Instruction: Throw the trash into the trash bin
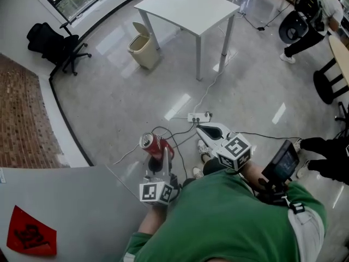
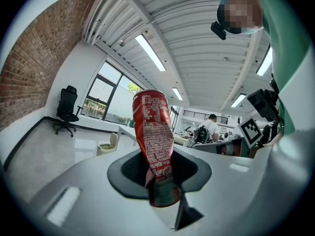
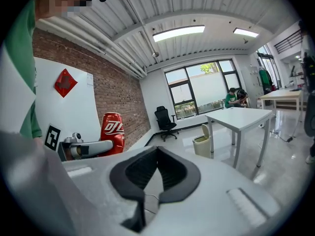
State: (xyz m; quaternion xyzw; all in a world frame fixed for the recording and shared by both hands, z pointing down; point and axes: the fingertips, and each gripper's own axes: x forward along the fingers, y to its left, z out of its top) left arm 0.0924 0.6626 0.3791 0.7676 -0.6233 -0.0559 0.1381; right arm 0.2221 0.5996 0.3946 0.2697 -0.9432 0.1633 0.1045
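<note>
I'm clamping the can (image 1: 152, 144) low in the left gripper (image 1: 162, 154), with the right gripper (image 1: 203, 129) closed and empty. I'm fearing the can tips out before the trash bin (image 1: 143, 47).

Open-plan office, this was; a white table (image 1: 188, 7) stood on glossy grey floor; trash bin (image 1: 143, 47) just beside it; black swivel chair (image 1: 54, 42) further left, by tall windows (image 3: 202, 95); brick wall (image 3: 115, 90) alongside.
</note>
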